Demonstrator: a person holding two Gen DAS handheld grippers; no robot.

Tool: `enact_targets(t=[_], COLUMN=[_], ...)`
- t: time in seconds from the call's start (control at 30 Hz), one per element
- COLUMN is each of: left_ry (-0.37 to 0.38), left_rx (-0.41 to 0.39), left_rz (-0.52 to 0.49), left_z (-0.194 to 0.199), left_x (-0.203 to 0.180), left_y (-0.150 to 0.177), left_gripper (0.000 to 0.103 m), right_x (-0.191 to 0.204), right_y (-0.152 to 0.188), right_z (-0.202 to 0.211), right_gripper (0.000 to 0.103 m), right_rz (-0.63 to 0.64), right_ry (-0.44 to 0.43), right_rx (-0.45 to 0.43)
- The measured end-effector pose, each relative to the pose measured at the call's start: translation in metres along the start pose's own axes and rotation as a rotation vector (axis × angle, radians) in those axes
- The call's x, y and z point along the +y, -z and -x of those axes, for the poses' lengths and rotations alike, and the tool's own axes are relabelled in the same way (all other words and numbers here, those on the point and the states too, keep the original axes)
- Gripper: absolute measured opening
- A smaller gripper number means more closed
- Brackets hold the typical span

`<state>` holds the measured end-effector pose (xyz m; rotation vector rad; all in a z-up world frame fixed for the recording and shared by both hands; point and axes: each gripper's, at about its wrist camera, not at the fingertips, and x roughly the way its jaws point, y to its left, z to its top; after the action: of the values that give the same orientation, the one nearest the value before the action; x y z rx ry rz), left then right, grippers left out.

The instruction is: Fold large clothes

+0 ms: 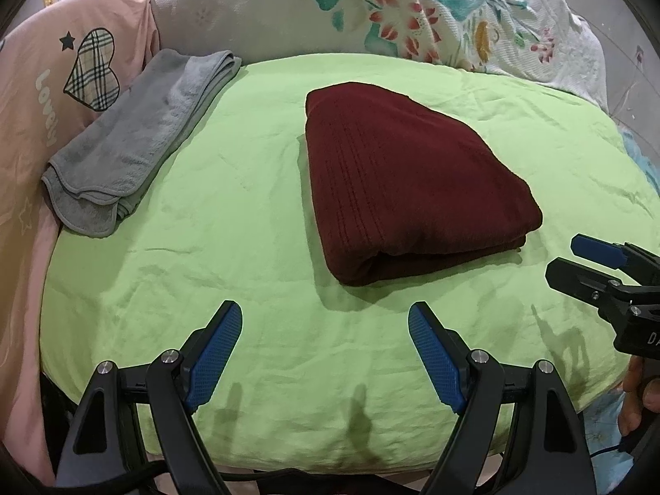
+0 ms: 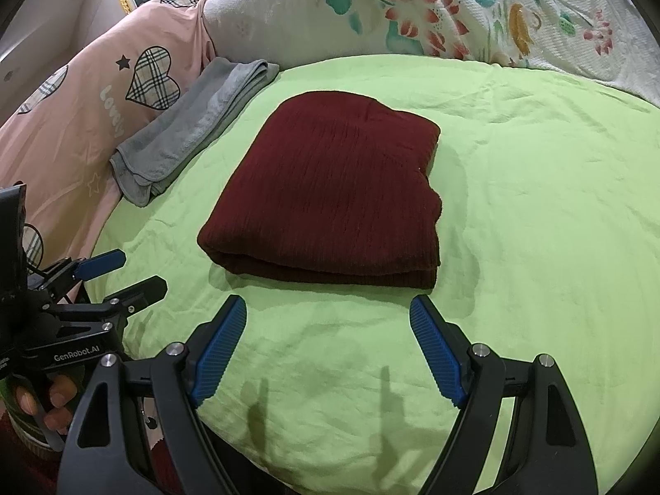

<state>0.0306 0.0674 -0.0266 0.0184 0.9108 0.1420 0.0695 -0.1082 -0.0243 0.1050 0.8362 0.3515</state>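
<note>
A dark red knitted garment (image 1: 408, 181) (image 2: 338, 194) lies folded into a thick rectangle on the light green sheet (image 1: 231, 214) (image 2: 536, 214). My left gripper (image 1: 325, 313) hovers open over the sheet, short of the garment's near fold, with nothing between its blue pads. My right gripper (image 2: 328, 305) is open too, just in front of the garment's near edge and apart from it. Each gripper shows in the other's view: the right one (image 1: 573, 258) at the right edge, the left one (image 2: 140, 272) at the left edge.
A folded grey towel (image 1: 132, 144) (image 2: 194, 132) lies at the sheet's left edge, against pink bedding with plaid hearts (image 1: 62, 95) (image 2: 103, 95). A white floral quilt (image 1: 371, 8) (image 2: 453, 8) is heaped behind. A hand (image 2: 45, 400) grips the left tool's handle.
</note>
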Motion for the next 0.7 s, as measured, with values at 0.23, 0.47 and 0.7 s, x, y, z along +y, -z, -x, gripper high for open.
enact_targets(t=[0.23,0.47,0.7], left_ry=[-0.003,-0.006,-0.010], left_rx=[0.000,0.005,0.009], left_rz=[-0.005,-0.001,-0.005], left_z=[-0.003,-0.008,-0.012], left_x=[-0.002,-0.002,-0.004], left_y=[-0.004,-0.010,-0.013], left_gripper=[0.083,0.083,0.083], right_x=[0.000,-0.005,-0.008], right_y=[-0.002,-0.009,-0.013], right_z=[-0.002,-0.006,-0.009], right_gripper=[0.082,0.082,0.082], right_rz=[0.000,0.006,0.006], right_ry=[0.000,-0.003,-0.006], right_rx=[-0.001,0.004,0.009])
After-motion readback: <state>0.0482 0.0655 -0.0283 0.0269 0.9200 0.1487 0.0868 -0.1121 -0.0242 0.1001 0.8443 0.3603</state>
